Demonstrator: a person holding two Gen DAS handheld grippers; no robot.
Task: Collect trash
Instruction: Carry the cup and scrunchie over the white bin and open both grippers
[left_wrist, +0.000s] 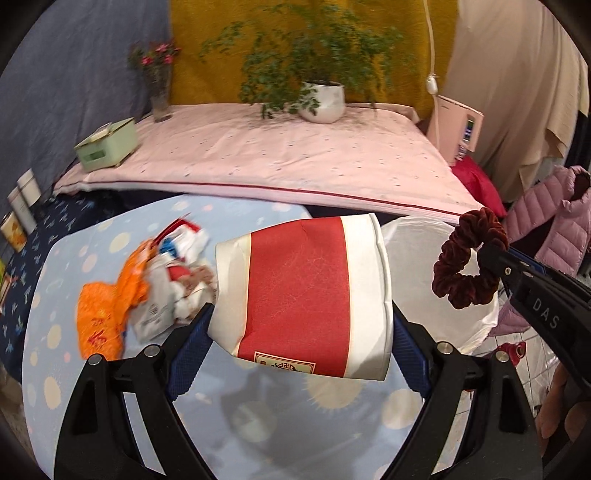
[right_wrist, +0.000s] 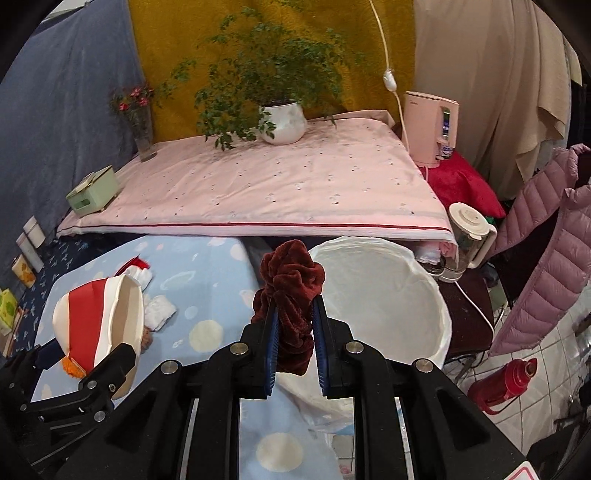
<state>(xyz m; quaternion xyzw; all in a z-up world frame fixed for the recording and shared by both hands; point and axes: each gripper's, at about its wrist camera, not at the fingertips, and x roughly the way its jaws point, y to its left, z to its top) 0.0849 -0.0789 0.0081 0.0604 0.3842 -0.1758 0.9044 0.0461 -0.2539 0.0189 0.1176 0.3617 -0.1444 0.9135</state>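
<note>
My left gripper is shut on a crushed red-and-white paper cup, held on its side above the light blue dotted table; the cup also shows in the right wrist view. My right gripper is shut on a dark red velvet scrunchie, held beside the rim of a white-lined trash bin. In the left wrist view the scrunchie hangs in front of the bin. A pile of crumpled wrappers, orange and white, lies on the table left of the cup.
A pink-covered table behind holds a potted plant, a flower vase and a green box. A pink appliance, a glass kettle, a pink jacket and a red flask stand to the right.
</note>
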